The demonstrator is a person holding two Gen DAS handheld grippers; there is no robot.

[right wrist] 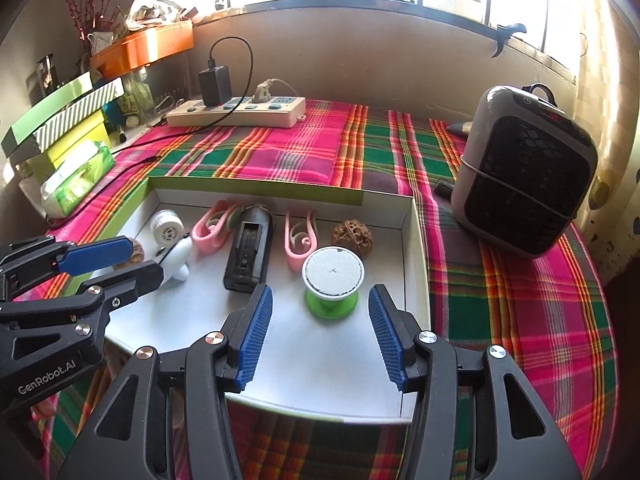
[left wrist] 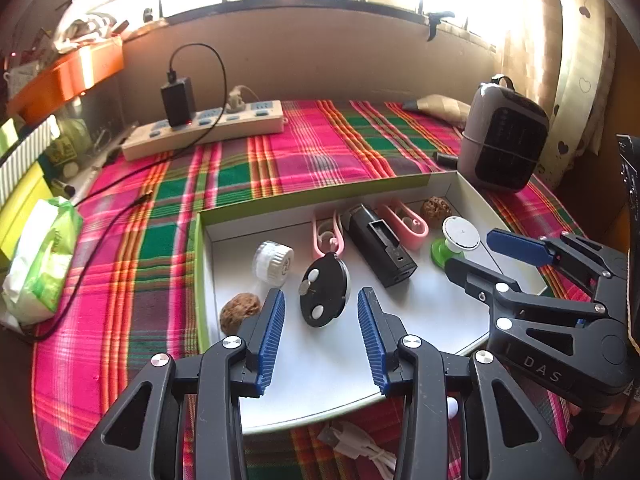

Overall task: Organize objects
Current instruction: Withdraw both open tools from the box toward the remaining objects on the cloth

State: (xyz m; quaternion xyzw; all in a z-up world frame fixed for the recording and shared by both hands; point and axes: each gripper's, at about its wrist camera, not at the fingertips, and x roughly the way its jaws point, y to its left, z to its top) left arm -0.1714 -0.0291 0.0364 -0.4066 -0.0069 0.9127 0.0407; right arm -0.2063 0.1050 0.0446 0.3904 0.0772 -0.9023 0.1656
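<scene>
A white shallow box (left wrist: 400, 320) (right wrist: 416, 264) lies on the plaid cloth. It holds a black round device (left wrist: 325, 290), a white ribbed cap (left wrist: 273, 261) (right wrist: 167, 231), two pink clips (left wrist: 327, 233) (right wrist: 299, 240), a black case (left wrist: 378, 246) (right wrist: 249, 251), two walnuts (left wrist: 240, 311) (right wrist: 352, 237) and a green-and-white spool (left wrist: 454, 240) (right wrist: 333, 282). My left gripper (left wrist: 321, 312) is open, its fingers either side of the black round device. My right gripper (right wrist: 320, 318) is open, just in front of the spool.
A power strip (left wrist: 204, 128) (right wrist: 236, 112) with a black charger and cable lies at the back. A grey heater (left wrist: 502, 140) (right wrist: 524, 176) stands right of the box. A tissue pack (left wrist: 40, 256) (right wrist: 78, 178) and stacked boxes (right wrist: 60, 120) are at the left. A white cable (left wrist: 360, 446) lies near the front.
</scene>
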